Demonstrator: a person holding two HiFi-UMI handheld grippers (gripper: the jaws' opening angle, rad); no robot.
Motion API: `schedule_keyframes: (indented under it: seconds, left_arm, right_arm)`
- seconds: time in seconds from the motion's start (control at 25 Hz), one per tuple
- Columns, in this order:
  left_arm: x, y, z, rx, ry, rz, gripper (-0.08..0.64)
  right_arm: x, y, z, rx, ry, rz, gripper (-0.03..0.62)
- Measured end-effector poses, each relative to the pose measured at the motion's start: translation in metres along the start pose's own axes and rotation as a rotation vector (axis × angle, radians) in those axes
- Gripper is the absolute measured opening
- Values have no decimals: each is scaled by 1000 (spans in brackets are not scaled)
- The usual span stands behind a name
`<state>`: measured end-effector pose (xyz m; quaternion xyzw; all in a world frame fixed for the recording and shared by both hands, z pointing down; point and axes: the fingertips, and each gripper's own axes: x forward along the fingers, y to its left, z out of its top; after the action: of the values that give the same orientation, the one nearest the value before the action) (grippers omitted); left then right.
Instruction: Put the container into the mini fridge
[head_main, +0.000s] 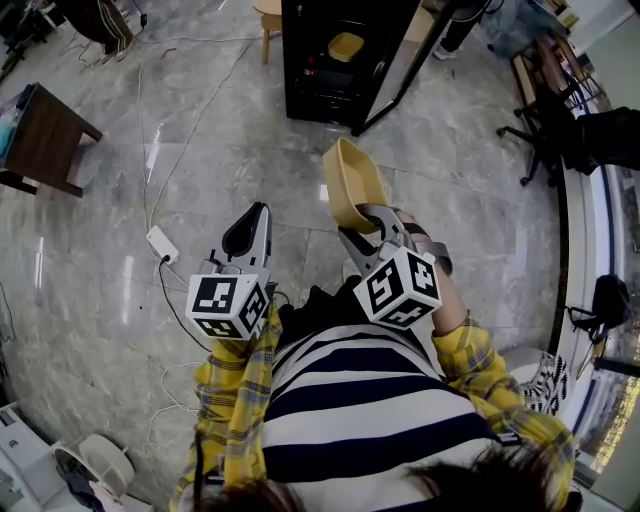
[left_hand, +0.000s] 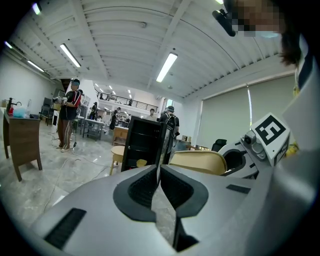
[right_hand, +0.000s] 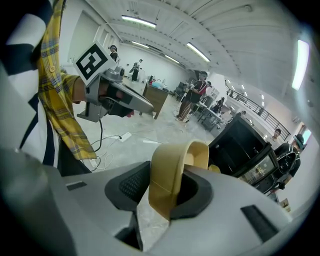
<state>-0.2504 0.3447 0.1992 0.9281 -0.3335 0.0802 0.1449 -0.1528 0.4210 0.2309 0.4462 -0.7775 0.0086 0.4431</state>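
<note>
A tan plastic container (head_main: 352, 180) hangs tilted on its side above the floor, with my right gripper (head_main: 370, 214) shut on its rim. In the right gripper view the container's wall (right_hand: 170, 172) stands pinched between the two dark pads. The black mini fridge (head_main: 335, 60) stands ahead on the floor with its door (head_main: 398, 72) swung open, and a yellow object (head_main: 346, 46) lies on a shelf inside. My left gripper (head_main: 252, 222) hangs to the left of the container, shut on nothing; its jaws (left_hand: 158, 172) meet in the left gripper view.
A brown side table (head_main: 45, 135) stands at the far left. A white power strip (head_main: 160, 243) and cables lie on the marble floor near the left gripper. A wooden stool (head_main: 268, 14) stands left of the fridge, and an office chair (head_main: 545, 125) at the right. Several people stand far off.
</note>
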Motion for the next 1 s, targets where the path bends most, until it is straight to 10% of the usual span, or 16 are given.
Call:
schedule_keyframes:
  seconds: [1.0]
  left_arm:
    - [138,56,20,-41,37,4,34]
  right_arm:
    - [104,-106,4,-30,6,76,126]
